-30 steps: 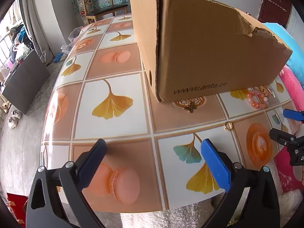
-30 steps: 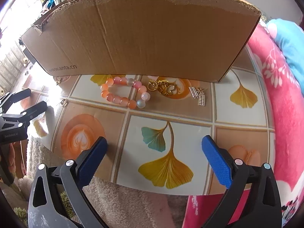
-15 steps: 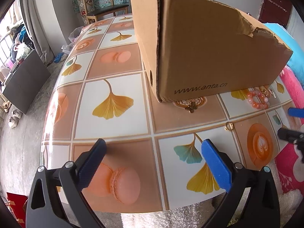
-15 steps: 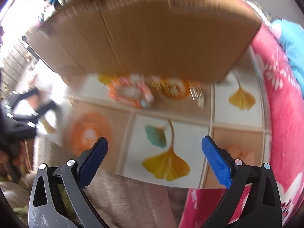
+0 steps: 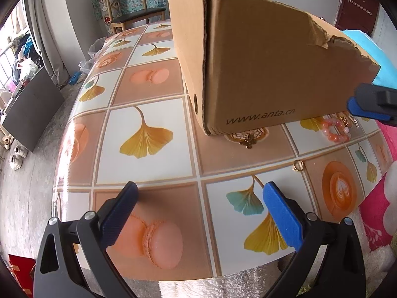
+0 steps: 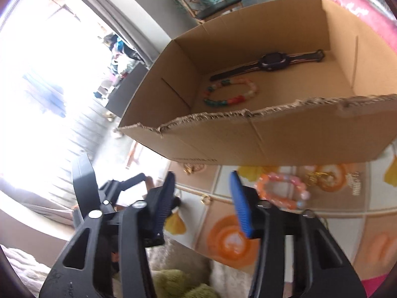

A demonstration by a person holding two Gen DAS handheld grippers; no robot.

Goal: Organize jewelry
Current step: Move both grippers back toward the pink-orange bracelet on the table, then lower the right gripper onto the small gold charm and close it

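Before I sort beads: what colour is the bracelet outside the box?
Pink and orange bracelet, clearest in the right wrist view.

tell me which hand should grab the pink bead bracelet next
Right, probably. The right gripper hangs beside the pink bead bracelet; its jaws have just been closing on nothing. The left gripper sits open, farther away across the table.

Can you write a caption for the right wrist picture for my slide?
Right gripper, jaws just narrowed and empty, above the table; a watch and bead bracelet lie in the cardboard box.

The tiled-pattern counter (image 5: 153, 173) is carrying a torn cardboard box (image 5: 260, 74); just beside it are lying a pink bead bracelet (image 5: 335, 130), gold trinkets (image 5: 249, 144) and a small ring (image 5: 298, 166).
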